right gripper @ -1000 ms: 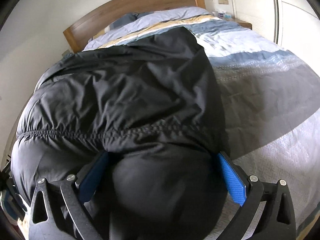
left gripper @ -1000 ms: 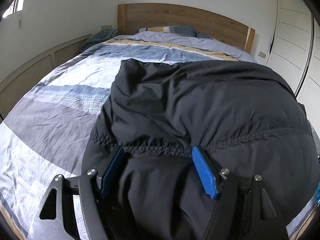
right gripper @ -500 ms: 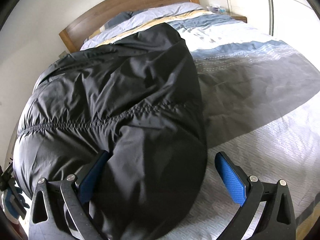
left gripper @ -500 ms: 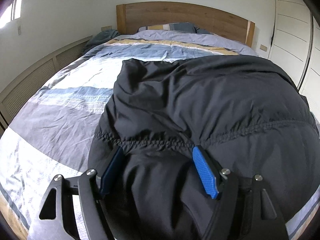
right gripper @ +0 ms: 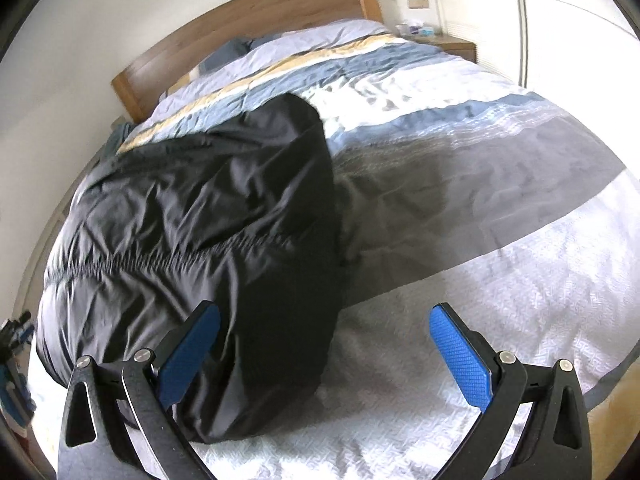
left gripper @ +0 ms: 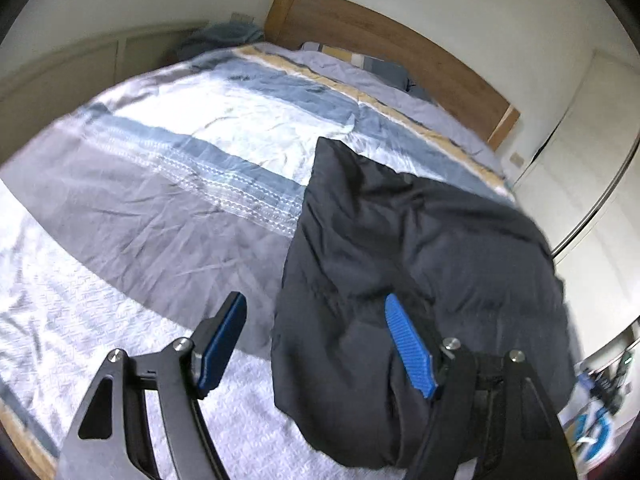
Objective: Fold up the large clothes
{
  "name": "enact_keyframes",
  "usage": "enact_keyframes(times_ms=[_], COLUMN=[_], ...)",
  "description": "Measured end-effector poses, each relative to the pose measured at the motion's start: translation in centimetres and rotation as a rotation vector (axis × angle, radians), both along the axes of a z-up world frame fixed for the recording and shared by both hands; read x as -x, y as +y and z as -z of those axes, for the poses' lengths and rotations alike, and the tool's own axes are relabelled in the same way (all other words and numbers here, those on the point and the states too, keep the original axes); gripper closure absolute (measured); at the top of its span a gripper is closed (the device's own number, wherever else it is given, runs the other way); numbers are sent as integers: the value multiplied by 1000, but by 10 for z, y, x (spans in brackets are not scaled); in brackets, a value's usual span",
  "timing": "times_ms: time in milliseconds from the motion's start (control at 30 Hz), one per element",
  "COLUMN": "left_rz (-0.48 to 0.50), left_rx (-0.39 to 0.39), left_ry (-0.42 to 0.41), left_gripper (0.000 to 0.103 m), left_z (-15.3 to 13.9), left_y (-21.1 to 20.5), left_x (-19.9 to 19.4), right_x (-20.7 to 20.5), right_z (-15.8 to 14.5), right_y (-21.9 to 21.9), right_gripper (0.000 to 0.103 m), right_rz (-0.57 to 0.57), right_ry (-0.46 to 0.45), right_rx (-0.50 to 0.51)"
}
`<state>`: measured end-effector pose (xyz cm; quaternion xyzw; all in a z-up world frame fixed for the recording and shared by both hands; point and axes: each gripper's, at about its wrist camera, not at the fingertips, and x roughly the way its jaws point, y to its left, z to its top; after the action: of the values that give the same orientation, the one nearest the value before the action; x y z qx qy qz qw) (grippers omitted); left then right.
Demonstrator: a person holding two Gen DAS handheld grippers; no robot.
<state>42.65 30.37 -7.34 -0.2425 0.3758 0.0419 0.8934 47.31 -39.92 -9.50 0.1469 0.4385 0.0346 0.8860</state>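
A black puffy jacket (left gripper: 420,264) lies as a long folded bundle on the striped bedspread (left gripper: 168,216), in the right half of the left wrist view. My left gripper (left gripper: 316,344) hangs open above the jacket's left edge, its right pad (left gripper: 408,348) over the fabric and its left pad (left gripper: 222,344) over the bedspread. In the right wrist view the jacket (right gripper: 208,216) fills the left half. My right gripper (right gripper: 324,356) is open over the jacket's right edge, with one pad (right gripper: 188,356) above the fabric and nothing pinched.
A wooden headboard (right gripper: 256,16) and pillows (left gripper: 376,64) stand at the far end of the bed. White wardrobe doors (left gripper: 600,200) run along one side, a bedside table (right gripper: 452,42) stands at the other. Blue and white items (left gripper: 596,428) lie on the floor.
Both grippers have drawn back and apart, the left to the left with a roll, the right to the right. The jacket, earlier bulging between both pairs of fingers, now lies free.
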Motion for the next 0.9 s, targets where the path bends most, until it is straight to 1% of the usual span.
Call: enact_keyframes(times_ms=[33, 100, 133, 167, 200, 233, 267, 300, 367, 433, 467, 500, 533, 600, 667, 700, 733, 767, 833, 900], left_rz=[2, 30, 50, 72, 111, 127, 140, 152, 161, 161, 154, 151, 156, 176, 207, 232, 274, 313, 386, 417], left_rx=[17, 13, 37, 77, 143, 165, 177, 182, 192, 238, 261, 311, 380, 485, 557, 627, 704, 755, 818, 820], left_ry=[18, 43, 47, 43, 39, 40, 44, 62, 106, 131, 148, 167, 173, 177, 166, 158, 147, 132, 114, 129], left_gripper=[32, 32, 32, 30, 23, 22, 22, 22, 21, 11, 3, 1, 0, 0, 0, 0, 0, 0, 0, 0], left_z=[3, 12, 17, 22, 30, 35, 39, 46, 61, 78, 86, 97, 109, 122, 125, 128, 130, 130, 130, 135], left_y=[4, 6, 7, 7, 6, 3, 1, 0, -3, -2, 0, 3, 6, 10, 11, 10, 6, 0, -15, -28], left_x=[-6, -19, -26, -30, -38, -41, -45, -51, -60, -65, -67, -68, -68, -69, -71, -73, -74, -77, -82, -84], right_x=[-3, -12, -18, -22, -26, -30, -35, -38, -46, -53, -55, -57, -59, -63, -69, -72, -75, -78, -85, -88], right_z=[0, 4, 9, 13, 17, 23, 31, 37, 55, 73, 80, 87, 94, 102, 105, 107, 109, 111, 114, 118], right_y=[-3, -6, -7, -9, -11, -13, -15, -15, -16, -17, -16, -16, -15, -11, -5, -2, 5, 15, 38, 49], right_gripper=[1, 1, 1, 1, 1, 1, 0, 1, 1, 1, 1, 1, 0, 0, 0, 0, 0, 0, 0, 0], right_rz=[5, 9, 11, 16, 22, 25, 31, 33, 19, 6, -5, -20, -29, -49, -91, -112, -144, -186, -248, -261], right_ry=[3, 20, 39, 53, 66, 81, 102, 116, 165, 214, 230, 247, 261, 274, 285, 291, 298, 308, 317, 305], right_rx=[-11, -33, -63, -89, -120, -153, -184, -203, -272, -362, -399, -443, -477, -512, -548, -580, -633, -685, -717, -727])
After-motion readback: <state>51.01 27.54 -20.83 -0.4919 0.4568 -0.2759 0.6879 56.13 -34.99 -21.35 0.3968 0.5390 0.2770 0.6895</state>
